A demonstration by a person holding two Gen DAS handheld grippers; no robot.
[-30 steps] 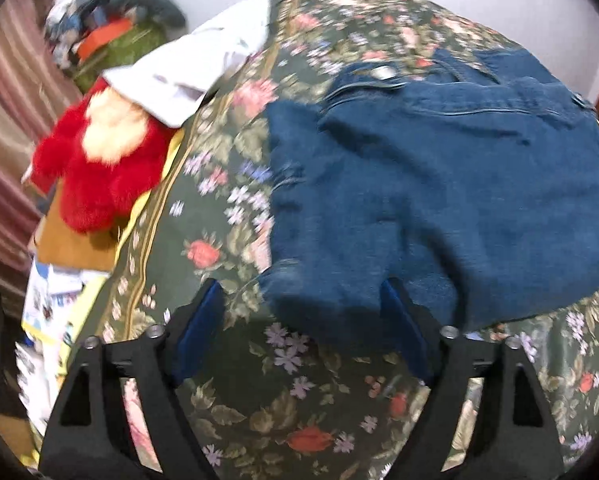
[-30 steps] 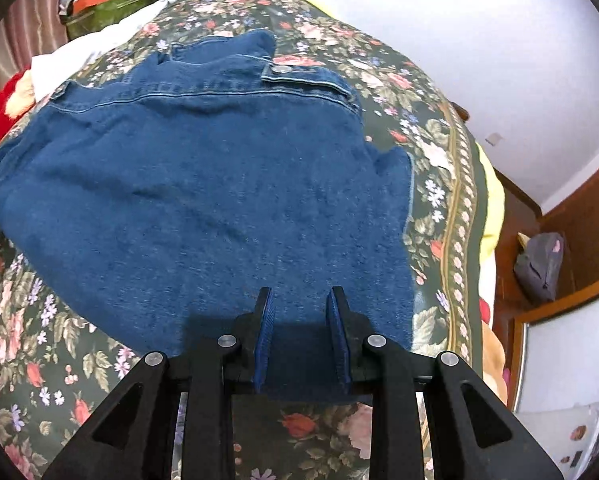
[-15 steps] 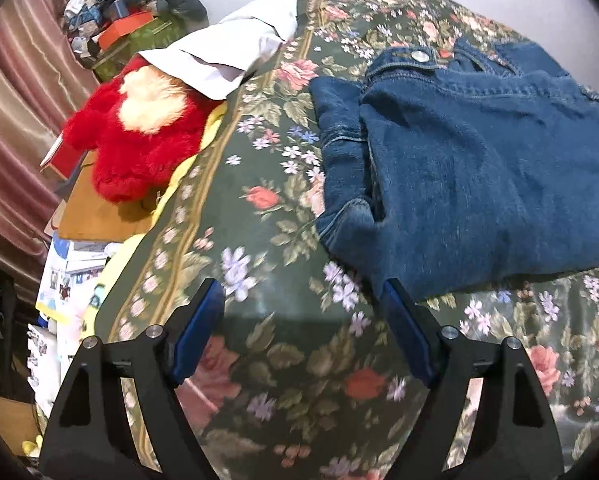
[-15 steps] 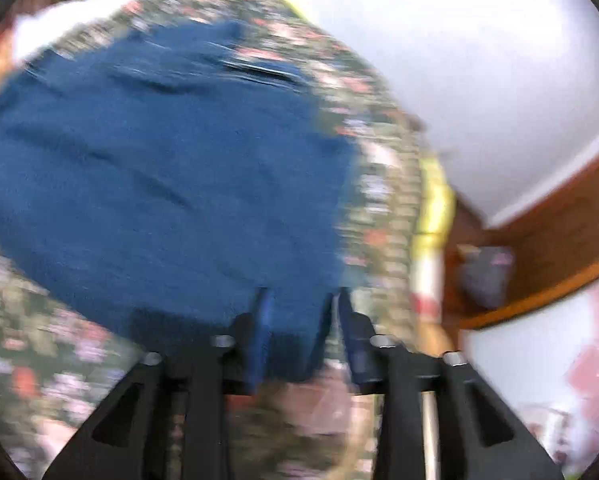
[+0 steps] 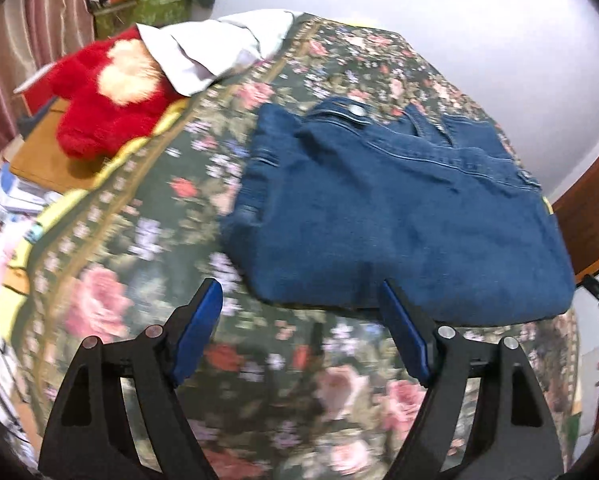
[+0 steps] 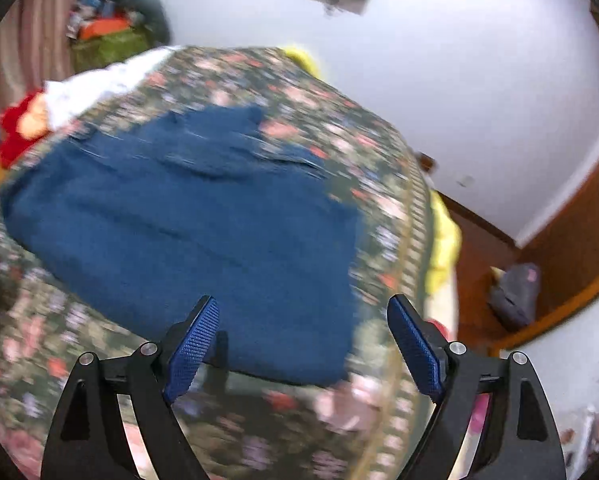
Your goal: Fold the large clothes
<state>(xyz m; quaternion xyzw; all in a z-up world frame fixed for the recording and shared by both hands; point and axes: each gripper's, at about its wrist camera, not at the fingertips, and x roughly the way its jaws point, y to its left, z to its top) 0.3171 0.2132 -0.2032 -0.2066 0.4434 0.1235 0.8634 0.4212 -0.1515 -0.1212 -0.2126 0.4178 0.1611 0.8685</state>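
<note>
1. The jeans (image 5: 399, 216) lie folded on the floral bedspread (image 5: 139, 240), at 12 o'clock from both tools.
2. Left gripper (image 5: 301, 320) and right gripper (image 6: 303, 336) gape wide, holding nothing.
3. Judged stage: between folds; next, pinch the near edge at 12 o'clock.

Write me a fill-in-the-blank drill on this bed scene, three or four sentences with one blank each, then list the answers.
1. The folded jeans lie on a bedspread printed with ____.
2. The jaws of the left gripper stand ____, with nothing between them.
3. The plush toy at the bed's edge is mostly ____ in colour.
4. The right gripper holds ____.

Missing words: flowers; open; red; nothing
</note>
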